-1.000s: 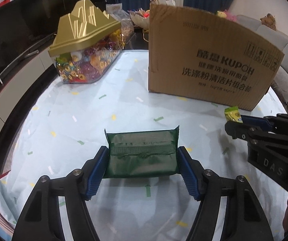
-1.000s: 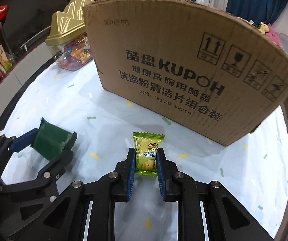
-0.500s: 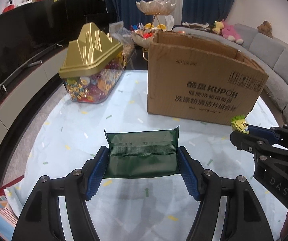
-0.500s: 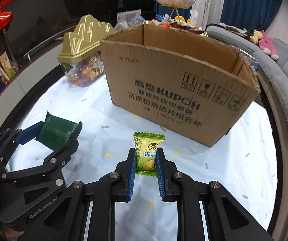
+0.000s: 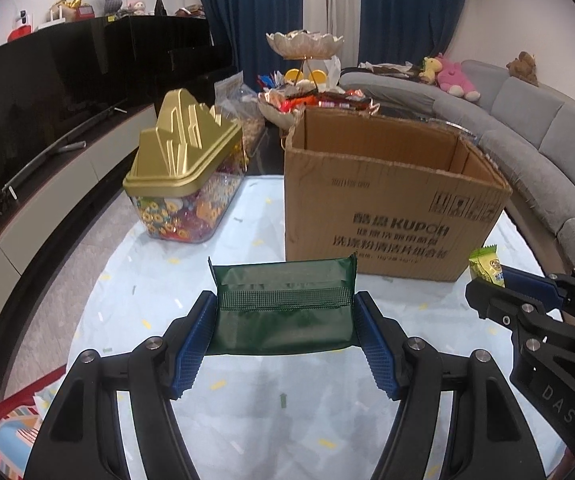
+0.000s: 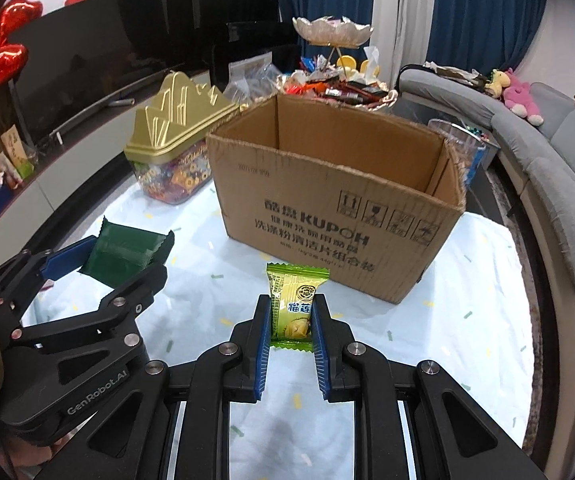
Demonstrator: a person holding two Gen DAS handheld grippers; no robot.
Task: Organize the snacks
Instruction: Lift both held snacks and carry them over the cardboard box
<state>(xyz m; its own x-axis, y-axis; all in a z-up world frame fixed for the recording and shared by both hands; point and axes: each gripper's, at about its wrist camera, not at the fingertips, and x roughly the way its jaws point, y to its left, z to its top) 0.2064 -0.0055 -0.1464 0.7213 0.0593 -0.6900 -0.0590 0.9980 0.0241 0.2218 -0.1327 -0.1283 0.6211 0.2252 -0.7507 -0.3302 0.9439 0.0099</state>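
Observation:
My left gripper (image 5: 285, 312) is shut on a dark green snack packet (image 5: 283, 308), held flat above the table; the same packet (image 6: 125, 254) shows at the left of the right wrist view. A small yellow-green candy packet (image 6: 293, 306) stands upright between the blue pads of my right gripper (image 6: 290, 312), which is shut on it; that candy packet (image 5: 487, 266) peeks out at the right of the left wrist view. Beyond both stands an open brown cardboard box (image 5: 387, 208), its top flaps open (image 6: 327, 204), with its inside floor hidden.
A clear candy jar with a gold mountain-shaped lid (image 5: 185, 168) stands left of the box. The round table carries a pale blue speckled cloth (image 6: 467, 320). Behind the box is a tiered dish of snacks (image 6: 333, 80). A grey sofa (image 5: 527, 128) curves along the right.
Both grippers have risen with their packets, so the box now shows from higher up and its open top has come into view. The grips are unchanged.

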